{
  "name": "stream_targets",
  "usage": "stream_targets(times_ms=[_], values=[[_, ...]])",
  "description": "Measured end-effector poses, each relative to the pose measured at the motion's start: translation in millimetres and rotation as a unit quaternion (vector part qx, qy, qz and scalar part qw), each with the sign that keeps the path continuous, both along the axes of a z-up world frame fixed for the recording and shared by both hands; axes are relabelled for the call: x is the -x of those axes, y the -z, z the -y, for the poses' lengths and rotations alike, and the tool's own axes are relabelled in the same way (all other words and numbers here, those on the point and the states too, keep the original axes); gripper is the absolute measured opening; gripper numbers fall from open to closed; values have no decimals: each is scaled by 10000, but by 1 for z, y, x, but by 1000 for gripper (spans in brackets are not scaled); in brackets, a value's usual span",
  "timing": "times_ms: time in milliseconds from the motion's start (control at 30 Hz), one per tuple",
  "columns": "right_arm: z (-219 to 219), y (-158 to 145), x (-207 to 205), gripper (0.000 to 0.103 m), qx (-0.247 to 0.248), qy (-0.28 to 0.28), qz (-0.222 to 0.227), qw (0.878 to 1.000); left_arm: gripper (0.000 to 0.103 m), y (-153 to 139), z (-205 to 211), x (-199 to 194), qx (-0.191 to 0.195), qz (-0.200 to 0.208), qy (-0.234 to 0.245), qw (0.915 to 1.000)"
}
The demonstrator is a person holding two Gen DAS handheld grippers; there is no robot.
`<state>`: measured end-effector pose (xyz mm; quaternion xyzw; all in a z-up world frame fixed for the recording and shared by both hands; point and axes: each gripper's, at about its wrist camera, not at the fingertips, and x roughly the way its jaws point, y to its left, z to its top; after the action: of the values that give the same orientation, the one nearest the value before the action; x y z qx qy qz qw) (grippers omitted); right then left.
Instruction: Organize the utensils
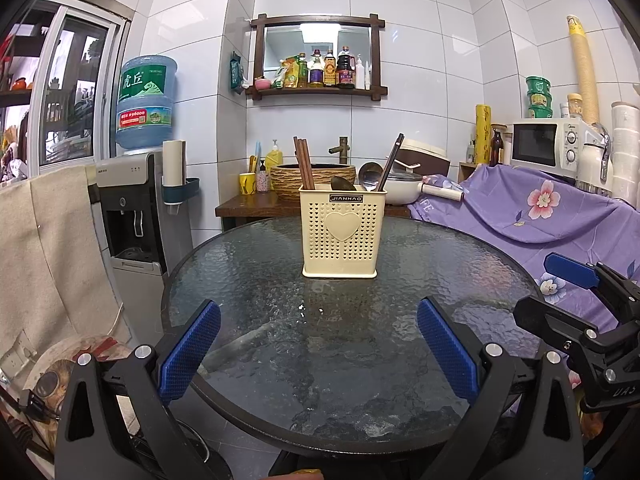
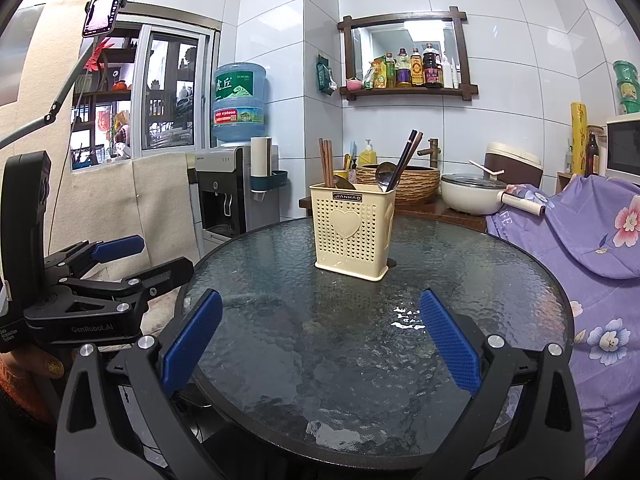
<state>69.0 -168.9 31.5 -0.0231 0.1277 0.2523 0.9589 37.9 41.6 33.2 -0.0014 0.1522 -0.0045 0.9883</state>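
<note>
A cream perforated utensil holder (image 1: 342, 234), marked JIANHAO and bearing a raised heart on its front, is seen standing upright on the round textured-glass table (image 1: 256, 280), toward the far side of the top. Reddish-brown chopsticks (image 1: 304, 164) are lodged in its left part, nearly upright. A pair of dark chopsticks (image 1: 390, 162) is lodged in its right part, leaning to the right, with a metal ladle (image 1: 370, 176) beside them. A dark spoon bowl (image 1: 342, 184) is seen between the two sets; which compartment it occupies cannot be told. No utensil is observed on the glass itself.

The left gripper (image 1: 318, 344) is held low over the near edge of the table, jaws wide apart, with nothing between the blue pads (image 1: 190, 352). The right gripper (image 2: 320, 340) is held likewise — jaws spread wide, nothing gripped. Each is recorded in the other's view: the right gripper at the right edge of the left wrist view, the left gripper at the left edge of the right wrist view, both off the table rim.

Behind the table a wooden counter with a woven-pattern basin (image 1: 312, 180) and a white pot (image 1: 400, 190) is noted. A water dispenser (image 1: 132, 216) stands to the left; purple floral cloth (image 1: 520, 216) is draped to the right, below a microwave (image 1: 544, 146).
</note>
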Motion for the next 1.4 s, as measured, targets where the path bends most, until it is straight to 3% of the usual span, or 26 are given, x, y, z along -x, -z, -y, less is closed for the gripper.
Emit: stream_targets(times_ms=[300,1400], values=[[-2,7,2,97,20,28,-27,10000,97,4,-2,1,123,5,32,9999],[1,7,2,97,26,18,-49,10000,97,1,-1,3,18,6,-28,10000]])
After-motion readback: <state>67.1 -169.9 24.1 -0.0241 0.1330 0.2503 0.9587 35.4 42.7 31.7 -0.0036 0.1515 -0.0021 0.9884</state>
